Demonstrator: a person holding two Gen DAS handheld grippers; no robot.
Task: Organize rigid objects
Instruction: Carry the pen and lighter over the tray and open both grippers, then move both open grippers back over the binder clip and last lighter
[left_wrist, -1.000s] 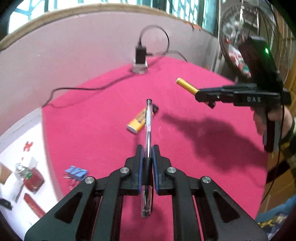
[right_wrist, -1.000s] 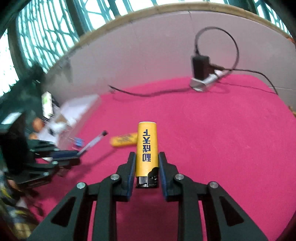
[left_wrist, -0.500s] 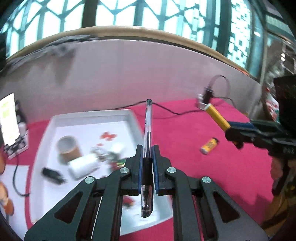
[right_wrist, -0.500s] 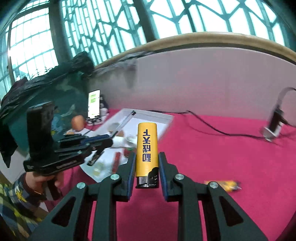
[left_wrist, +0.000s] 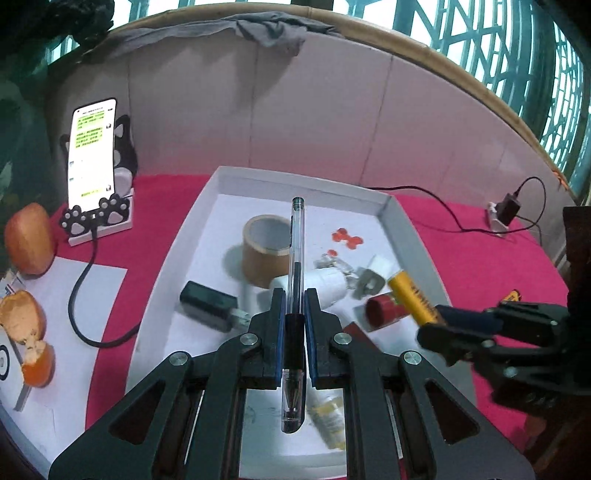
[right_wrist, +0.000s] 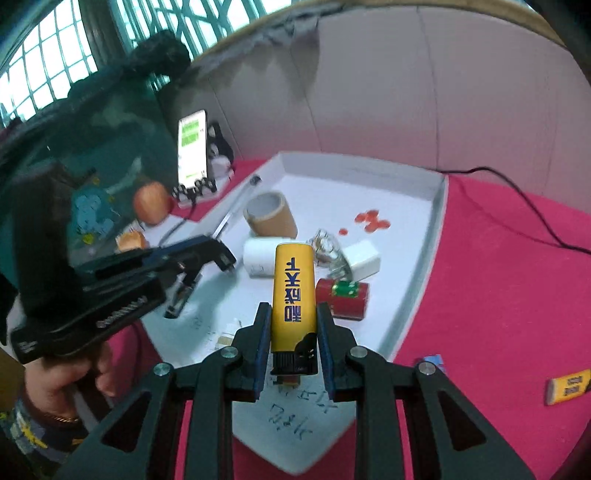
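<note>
While the left gripper (left_wrist: 294, 325) clamps a clear pen (left_wrist: 296, 273) at bottom centre, the right gripper (right_wrist: 293, 343) pinches a yellow lighter (right_wrist: 294, 291). Both hang over the white tray (left_wrist: 402, 229) mid-frame, tape roll (left_wrist: 264, 254) beyond, phone (left_wrist: 91, 155) upper left.

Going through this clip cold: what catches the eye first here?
The yellow lighter clamped upright in the right hand-held gripper, and the clear pen pinched in the left hand-held gripper. Both hang over the cluttered white tray on the bright pink cloth.
</note>
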